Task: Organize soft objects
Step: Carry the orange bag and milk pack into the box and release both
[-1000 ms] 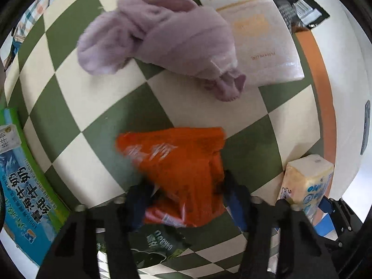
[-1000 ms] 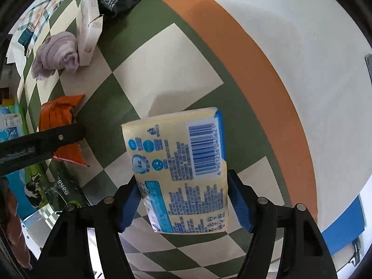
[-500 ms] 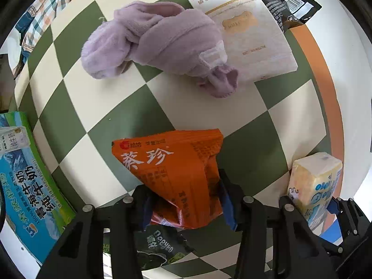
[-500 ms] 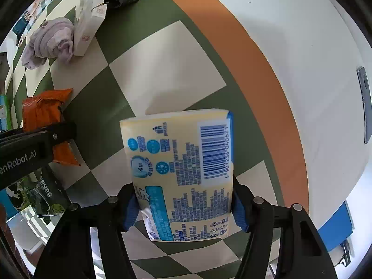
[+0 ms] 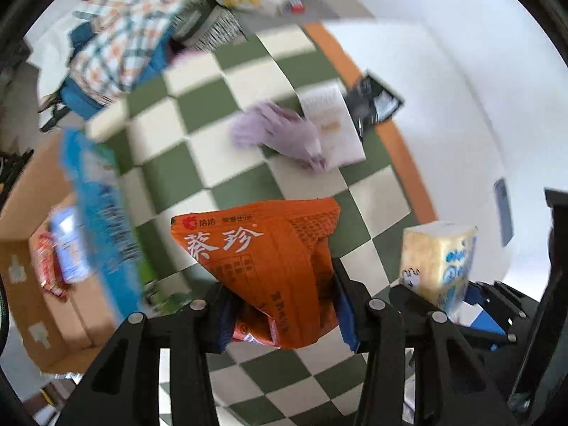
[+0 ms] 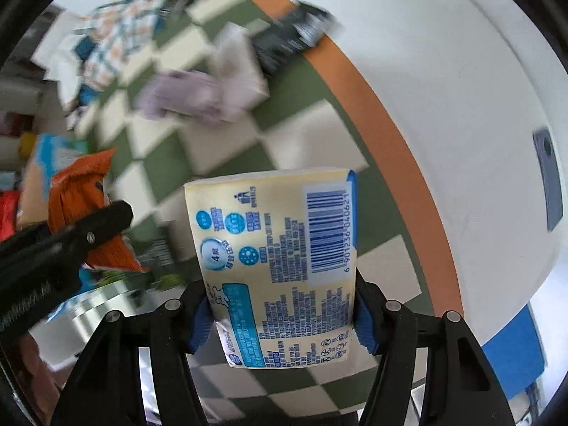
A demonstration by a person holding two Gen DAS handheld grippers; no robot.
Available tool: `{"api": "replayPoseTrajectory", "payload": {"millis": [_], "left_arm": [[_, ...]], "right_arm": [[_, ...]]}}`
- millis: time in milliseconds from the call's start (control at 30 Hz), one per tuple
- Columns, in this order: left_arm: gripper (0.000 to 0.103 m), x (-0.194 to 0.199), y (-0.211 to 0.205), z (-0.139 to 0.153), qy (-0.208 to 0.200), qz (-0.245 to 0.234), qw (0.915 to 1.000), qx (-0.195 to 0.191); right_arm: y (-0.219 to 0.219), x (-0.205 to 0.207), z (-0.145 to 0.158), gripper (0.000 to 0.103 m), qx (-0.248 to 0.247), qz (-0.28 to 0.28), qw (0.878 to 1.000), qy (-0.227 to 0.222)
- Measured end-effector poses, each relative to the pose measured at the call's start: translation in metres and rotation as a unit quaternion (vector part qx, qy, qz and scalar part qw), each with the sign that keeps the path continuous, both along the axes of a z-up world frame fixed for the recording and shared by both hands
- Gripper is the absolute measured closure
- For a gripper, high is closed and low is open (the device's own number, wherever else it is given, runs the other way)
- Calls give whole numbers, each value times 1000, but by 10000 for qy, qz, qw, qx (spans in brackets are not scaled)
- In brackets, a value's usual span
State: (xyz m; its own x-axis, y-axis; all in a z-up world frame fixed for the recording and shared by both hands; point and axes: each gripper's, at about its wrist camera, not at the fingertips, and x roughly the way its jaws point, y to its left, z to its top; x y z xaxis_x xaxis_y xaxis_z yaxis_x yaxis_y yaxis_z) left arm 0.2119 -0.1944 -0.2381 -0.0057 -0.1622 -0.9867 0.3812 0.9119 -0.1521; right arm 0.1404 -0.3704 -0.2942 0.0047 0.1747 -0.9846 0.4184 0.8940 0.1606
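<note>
Fingers [image 5: 340, 305] of left gripper [image 5: 284, 314] closed on orange snack bag [image 5: 269, 262]; right gripper [image 6: 282, 314] clamping yellow tissue pack [image 6: 280, 259], purple cloth [image 5: 280, 135] at twelve o'clock.

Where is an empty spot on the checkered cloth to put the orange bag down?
Bare checks lie between the orange bag and the purple towel, and more to the towel's left, up to the blue pack. The far corner is crowded: towel, white packet and black pouch overlap there.
</note>
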Motion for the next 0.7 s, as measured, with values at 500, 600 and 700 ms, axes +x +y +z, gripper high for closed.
{"api": "replayPoseTrajectory", "payload": {"millis": [500, 600, 700], "left_arm": [[60, 46, 265, 77, -794, 1639, 9823, 431], [60, 59, 307, 59, -707, 1927, 9771, 567], [60, 73, 344, 39, -539, 2139, 9733, 629]], "right_arm": [[234, 90, 116, 37, 681, 1709, 9771, -1071], [281, 114, 114, 37, 517, 1978, 9731, -1065], [314, 137, 99, 37, 357, 2097, 9722, -981]]}}
